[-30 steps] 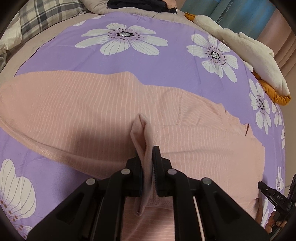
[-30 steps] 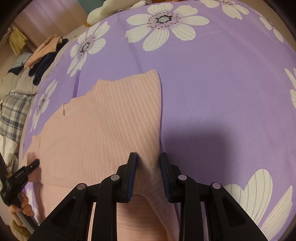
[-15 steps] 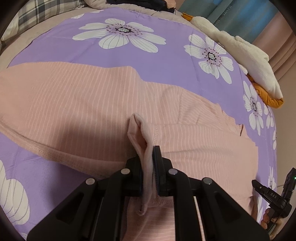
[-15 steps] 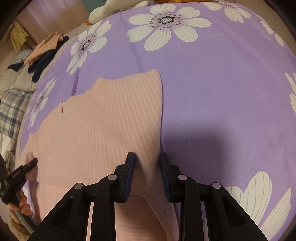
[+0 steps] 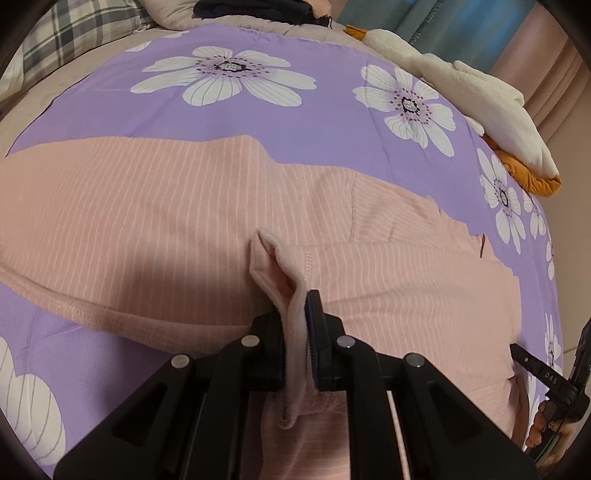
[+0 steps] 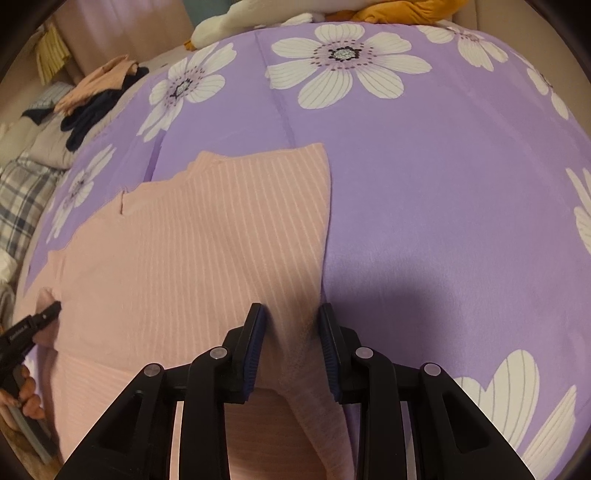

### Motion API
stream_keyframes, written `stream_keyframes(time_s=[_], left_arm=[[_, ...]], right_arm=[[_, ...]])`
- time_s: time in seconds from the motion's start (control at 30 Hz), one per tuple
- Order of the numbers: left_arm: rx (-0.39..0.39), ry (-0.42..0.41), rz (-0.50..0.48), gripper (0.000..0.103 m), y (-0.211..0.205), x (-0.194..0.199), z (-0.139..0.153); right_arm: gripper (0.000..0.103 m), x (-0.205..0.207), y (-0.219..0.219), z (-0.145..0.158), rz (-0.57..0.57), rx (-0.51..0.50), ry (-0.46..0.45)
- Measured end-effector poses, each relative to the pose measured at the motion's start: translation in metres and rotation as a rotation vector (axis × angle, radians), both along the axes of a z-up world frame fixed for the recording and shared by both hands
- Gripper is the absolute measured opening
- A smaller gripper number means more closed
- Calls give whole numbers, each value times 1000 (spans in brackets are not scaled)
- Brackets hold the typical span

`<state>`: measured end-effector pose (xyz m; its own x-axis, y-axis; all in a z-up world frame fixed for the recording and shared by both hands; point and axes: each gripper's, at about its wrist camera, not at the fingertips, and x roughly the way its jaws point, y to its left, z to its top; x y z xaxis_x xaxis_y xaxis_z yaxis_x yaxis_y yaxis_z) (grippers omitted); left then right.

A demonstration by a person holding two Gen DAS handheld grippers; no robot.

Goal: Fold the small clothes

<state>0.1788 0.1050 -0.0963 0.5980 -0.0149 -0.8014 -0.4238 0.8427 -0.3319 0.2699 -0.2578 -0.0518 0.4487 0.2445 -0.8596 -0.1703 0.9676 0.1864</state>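
Observation:
A pink striped garment (image 5: 147,206) lies spread on the purple flowered bedspread (image 5: 314,122), with one part doubled over toward me. My left gripper (image 5: 295,306) is shut on a raised fold at the garment's edge, and the cloth stands up above its pads. In the right wrist view the same garment (image 6: 192,251) fills the left half. My right gripper (image 6: 290,317) straddles its right edge, and a bunched ridge of cloth fills the gap between its pads. Each gripper shows in the other's view: the right gripper's tip (image 5: 517,350) and the left gripper's tip (image 6: 48,310).
A white plush toy (image 5: 480,96) and an orange cloth (image 5: 528,177) lie at the bed's far right edge. A plaid pillow (image 5: 74,33) and a pile of dark and peach clothes (image 6: 88,110) sit at the head end. A hand (image 6: 26,398) holds the left tool.
Both views have tilted slightly. The grips on the pink garment are the same, and the cloth has hardly shifted.

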Motion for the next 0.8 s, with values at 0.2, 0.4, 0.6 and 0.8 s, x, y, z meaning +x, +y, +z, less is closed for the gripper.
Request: stream_keyframes(time_s=[0.2,0.4,0.6,0.8], left_arm=[[-50,-13,-17,13,7,-1,-2],[-131,-26,-25,13,17,-3,-5],[-143,-12,-29,13,16,-4,-3],[-173,62,-64,15,22,-12,3]], right_arm=[[29,0,15,0,-40,-77,-6],[29,1,14,-2,-80,-70,-2],[29,0,20,-3,-114,-90,-4],[29,-1,20,-5,-141,-81,-15]])
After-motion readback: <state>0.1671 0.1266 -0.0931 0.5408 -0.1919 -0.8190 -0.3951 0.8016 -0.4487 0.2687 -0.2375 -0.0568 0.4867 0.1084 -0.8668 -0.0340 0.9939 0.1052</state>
